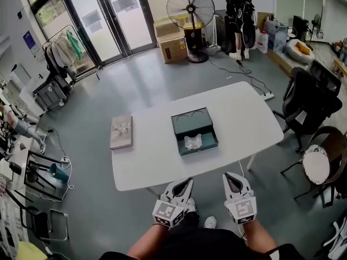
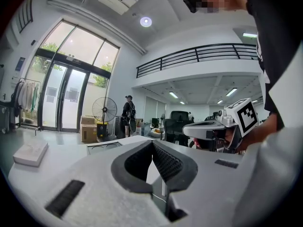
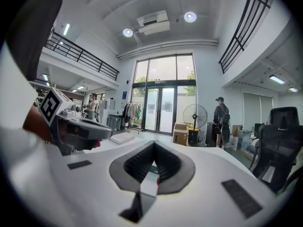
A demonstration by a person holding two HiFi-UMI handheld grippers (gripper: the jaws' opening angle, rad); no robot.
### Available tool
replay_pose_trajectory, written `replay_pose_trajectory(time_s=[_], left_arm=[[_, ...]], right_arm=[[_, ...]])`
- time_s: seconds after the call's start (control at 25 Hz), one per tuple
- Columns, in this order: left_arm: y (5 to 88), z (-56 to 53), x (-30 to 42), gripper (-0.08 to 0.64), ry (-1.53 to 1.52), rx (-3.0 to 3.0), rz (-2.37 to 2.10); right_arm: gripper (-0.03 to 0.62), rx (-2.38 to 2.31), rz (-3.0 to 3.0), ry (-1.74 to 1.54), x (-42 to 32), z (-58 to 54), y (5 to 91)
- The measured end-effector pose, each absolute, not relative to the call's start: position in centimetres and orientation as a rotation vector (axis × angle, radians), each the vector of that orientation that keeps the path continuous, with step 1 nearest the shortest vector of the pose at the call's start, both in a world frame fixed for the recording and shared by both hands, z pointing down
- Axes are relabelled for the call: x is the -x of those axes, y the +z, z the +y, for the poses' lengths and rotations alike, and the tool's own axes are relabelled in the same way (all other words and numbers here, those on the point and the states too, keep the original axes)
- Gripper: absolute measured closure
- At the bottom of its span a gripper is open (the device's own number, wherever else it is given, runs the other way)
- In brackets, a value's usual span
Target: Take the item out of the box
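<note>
An open dark green box [image 1: 195, 130] sits mid-table on the white table [image 1: 152, 167]; a crumpled white item [image 1: 193, 141] lies in its near compartment. My left gripper [image 1: 187, 181] and right gripper [image 1: 231, 176] hover side by side at the table's near edge, well short of the box. In the left gripper view the gripper [image 2: 153, 142] is shut and empty, with the box [image 2: 104, 148] low beyond it. The right gripper [image 3: 154, 144] is also shut, holding nothing, in the right gripper view.
A flat pale lid or book [image 1: 121, 131] lies left of the box. Black office chairs [image 1: 312, 99] stand at the table's right end. Far off are a standing fan [image 1: 190, 10], cardboard boxes [image 1: 172, 42] and a person [image 1: 240, 15]. A clothes rack [image 1: 60, 53] stands at the left.
</note>
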State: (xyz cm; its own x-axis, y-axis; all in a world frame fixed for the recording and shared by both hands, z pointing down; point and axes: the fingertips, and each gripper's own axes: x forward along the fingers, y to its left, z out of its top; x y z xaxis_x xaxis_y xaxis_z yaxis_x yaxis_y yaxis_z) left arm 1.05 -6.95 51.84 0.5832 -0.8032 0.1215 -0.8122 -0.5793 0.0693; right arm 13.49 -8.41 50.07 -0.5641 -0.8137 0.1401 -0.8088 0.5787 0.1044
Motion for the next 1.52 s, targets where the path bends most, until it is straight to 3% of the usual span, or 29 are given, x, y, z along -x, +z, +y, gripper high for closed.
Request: replay_pose_trajectory(time_s=[1.0, 1.28, 1.52], left_arm=[[50.5, -23.4, 10.6, 0.552, 0.063, -2.706, -1.445], [51.0, -25.5, 11.8, 0.552, 0.095, -2.646, -1.501], [52.2, -26.5, 12.0, 0.552, 0.084, -2.581, -1.561]], right_arm=[[0.586, -1.363, -2.657, -0.115, -1.6, -27.6, 47.0], [0.583, -1.192, -2.677, -0.140, 0.4, -31.1, 48.2], [0.537, -0.912, -2.627, -0.145, 1.5, -32.9, 51.6]])
